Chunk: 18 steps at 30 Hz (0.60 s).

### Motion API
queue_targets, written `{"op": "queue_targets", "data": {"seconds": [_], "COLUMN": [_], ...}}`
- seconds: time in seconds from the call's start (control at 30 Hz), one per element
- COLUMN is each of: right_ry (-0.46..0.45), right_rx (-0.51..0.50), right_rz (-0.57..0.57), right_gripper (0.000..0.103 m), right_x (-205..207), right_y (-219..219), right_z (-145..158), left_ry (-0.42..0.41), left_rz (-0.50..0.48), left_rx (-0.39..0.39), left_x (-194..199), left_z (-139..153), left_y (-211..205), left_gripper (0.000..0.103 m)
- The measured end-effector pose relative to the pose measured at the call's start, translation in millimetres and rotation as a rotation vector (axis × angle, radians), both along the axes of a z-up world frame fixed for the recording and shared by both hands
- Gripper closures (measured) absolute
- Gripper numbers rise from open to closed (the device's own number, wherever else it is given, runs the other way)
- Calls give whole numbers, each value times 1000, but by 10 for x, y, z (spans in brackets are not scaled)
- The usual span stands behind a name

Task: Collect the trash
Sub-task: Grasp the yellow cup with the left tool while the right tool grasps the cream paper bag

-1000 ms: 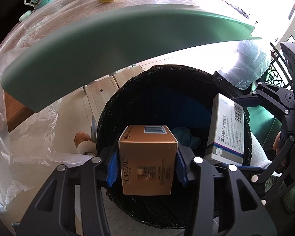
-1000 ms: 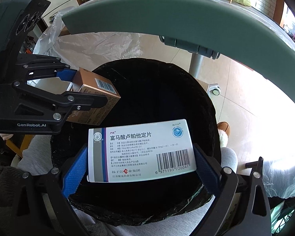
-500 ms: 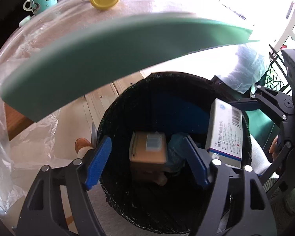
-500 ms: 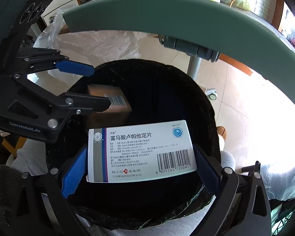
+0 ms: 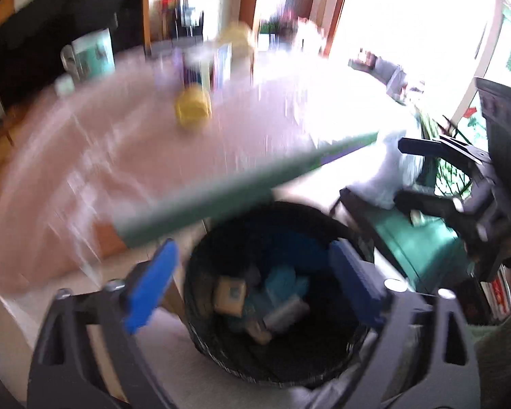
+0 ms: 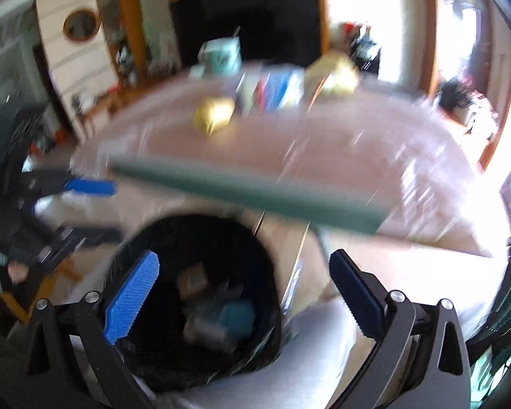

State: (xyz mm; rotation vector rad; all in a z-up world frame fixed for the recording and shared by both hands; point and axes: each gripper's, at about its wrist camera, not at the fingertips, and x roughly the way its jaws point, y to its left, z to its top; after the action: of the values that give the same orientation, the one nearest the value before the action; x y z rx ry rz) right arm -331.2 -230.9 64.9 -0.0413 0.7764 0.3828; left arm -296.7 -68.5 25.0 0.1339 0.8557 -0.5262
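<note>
Left wrist view, blurred: black-lined trash bin [image 5: 276,293] on the floor below the table's green edge [image 5: 221,197], one tan box [image 5: 230,294] plus bluish and grey scraps inside, count unclear. Left gripper [image 5: 252,286] empty, jaws opening wide above the bin. Right gripper [image 6: 242,293] spread apart, empty. One yellow lid [image 5: 192,109], one mug [image 5: 93,52] on the table.

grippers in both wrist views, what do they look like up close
Both match: the left gripper and the right gripper are black angular linkage frames with triangular cut-outs and silver round bolts at the joints. The fingers carry bright blue pads with a fine ribbed, dotted texture. No cables or readable markings show.
</note>
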Motion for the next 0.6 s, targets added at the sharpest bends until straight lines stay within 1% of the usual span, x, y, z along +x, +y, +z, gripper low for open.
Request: {"op": "queue_targets", "data": {"seconds": [0.07,0.1,0.17,0.23,0.33,0.4,0.5,0.6], "right_ry": [-46,-71,-109,-136,-149,-125,-85,-57], "right_rx": [4,2,-8,-19,-53,-65,-70,-87], "right_rz": [-39,-60,-80,-95,-105,-103,-100,-101], "right_gripper": [4,4,4,4,4,4,4,4], "right_x": [182,308,585,914,1439,1794,2168,2528], "right_y": [-73,-104,-144,-186,-143,-118,-159,-163], "right_z": [192,289,443,541,597,571,505,404], "left_ry": [-69,-83,-104,-106,-74,-37,10,30], "left_rz": [14,16,31,43,62,75,84,85], "left_rx": [-10,-14,-13,2,2,-2,16,26], "left_x": [49,106,276,499,822,1057,1265,1363], "left_z": [216,282,370,405,394,337,186,64], "left_y": [-3,-10,-31,-72,-106,-107,-153,-182], "left_gripper": [4,2,2,2,2,2,2,3]}}
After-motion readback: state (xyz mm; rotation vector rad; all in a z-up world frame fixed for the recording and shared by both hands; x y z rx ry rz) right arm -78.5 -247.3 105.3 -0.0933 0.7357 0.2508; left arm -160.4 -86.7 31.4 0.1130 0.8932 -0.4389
